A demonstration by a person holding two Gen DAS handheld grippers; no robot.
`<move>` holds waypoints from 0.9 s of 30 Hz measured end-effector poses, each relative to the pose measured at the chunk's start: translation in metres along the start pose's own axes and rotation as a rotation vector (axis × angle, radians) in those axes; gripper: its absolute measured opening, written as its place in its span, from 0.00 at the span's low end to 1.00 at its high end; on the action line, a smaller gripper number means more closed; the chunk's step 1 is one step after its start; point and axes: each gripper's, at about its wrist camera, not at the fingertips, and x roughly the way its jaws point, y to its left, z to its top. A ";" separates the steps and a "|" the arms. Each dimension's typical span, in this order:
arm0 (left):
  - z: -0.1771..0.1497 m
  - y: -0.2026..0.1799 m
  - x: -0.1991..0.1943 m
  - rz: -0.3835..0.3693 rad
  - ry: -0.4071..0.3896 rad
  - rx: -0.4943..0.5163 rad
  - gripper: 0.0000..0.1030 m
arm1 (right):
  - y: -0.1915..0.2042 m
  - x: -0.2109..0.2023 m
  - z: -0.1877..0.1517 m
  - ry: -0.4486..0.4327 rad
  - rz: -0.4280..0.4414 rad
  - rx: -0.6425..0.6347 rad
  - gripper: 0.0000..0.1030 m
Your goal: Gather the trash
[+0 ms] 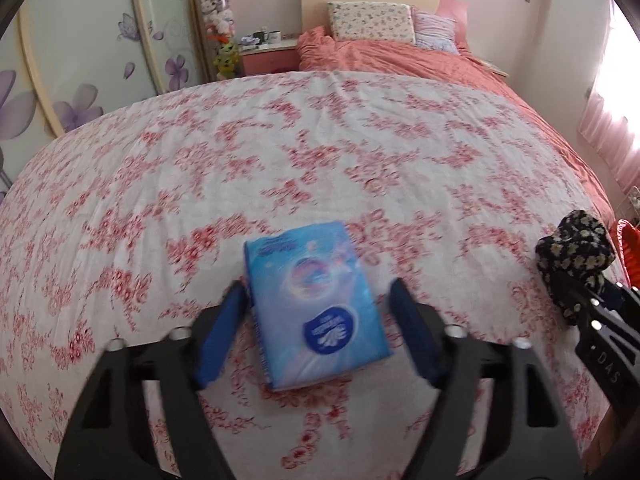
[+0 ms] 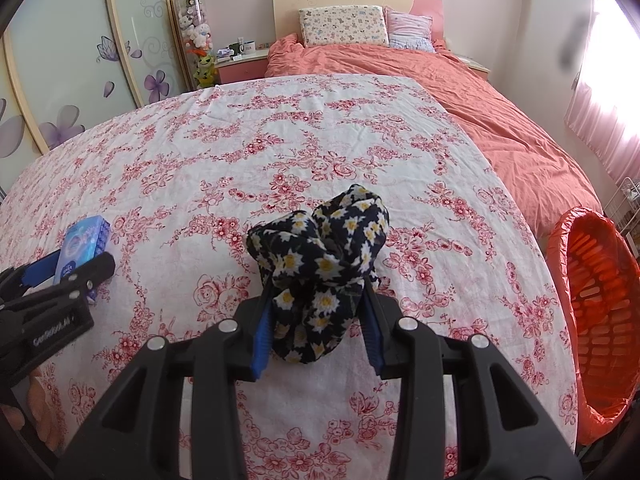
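A blue tissue pack point(image 1: 318, 304) lies on the floral bedsheet point(image 1: 280, 152). My left gripper point(image 1: 320, 300) is open, its blue fingers on either side of the pack, not pressing it. The pack point(image 2: 82, 246) and the left gripper point(image 2: 64, 276) also show at the left of the right wrist view. My right gripper point(image 2: 318, 304) is shut on a dark daisy-print cloth point(image 2: 324, 264), bunched up between its fingers just above the sheet. The cloth point(image 1: 576, 256) also shows at the right edge of the left wrist view.
An orange basket point(image 2: 596, 320) lined with an orange bag stands beside the bed at the right. An orange duvet point(image 2: 500, 120) and pillows point(image 2: 344, 26) lie further back. A nightstand point(image 2: 240, 60) and wardrobe doors point(image 2: 80, 60) stand at the left.
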 end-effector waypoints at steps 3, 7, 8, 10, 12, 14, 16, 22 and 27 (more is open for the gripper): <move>0.003 -0.002 0.001 -0.013 0.004 0.003 0.52 | -0.003 -0.003 -0.001 -0.011 0.019 0.015 0.20; 0.000 0.002 -0.002 -0.021 -0.004 0.007 0.52 | -0.007 -0.007 -0.001 -0.026 0.028 0.025 0.18; 0.001 0.002 -0.002 -0.022 -0.004 0.004 0.52 | -0.007 -0.009 -0.001 -0.030 0.030 0.025 0.17; 0.001 0.005 -0.003 -0.024 -0.003 -0.002 0.51 | -0.009 -0.013 0.000 -0.038 0.041 0.032 0.17; 0.002 0.005 -0.005 -0.019 -0.007 -0.002 0.51 | -0.011 -0.018 0.002 -0.048 0.054 0.048 0.16; 0.003 0.006 -0.008 -0.017 -0.014 0.001 0.51 | -0.014 -0.024 0.003 -0.060 0.065 0.064 0.16; 0.004 0.006 -0.013 -0.017 -0.019 0.002 0.51 | -0.017 -0.030 0.005 -0.070 0.071 0.075 0.16; 0.010 0.003 -0.031 -0.022 -0.051 0.007 0.51 | -0.024 -0.057 0.010 -0.115 0.077 0.093 0.16; 0.016 -0.007 -0.053 -0.026 -0.093 0.020 0.51 | -0.031 -0.083 0.014 -0.161 0.079 0.100 0.16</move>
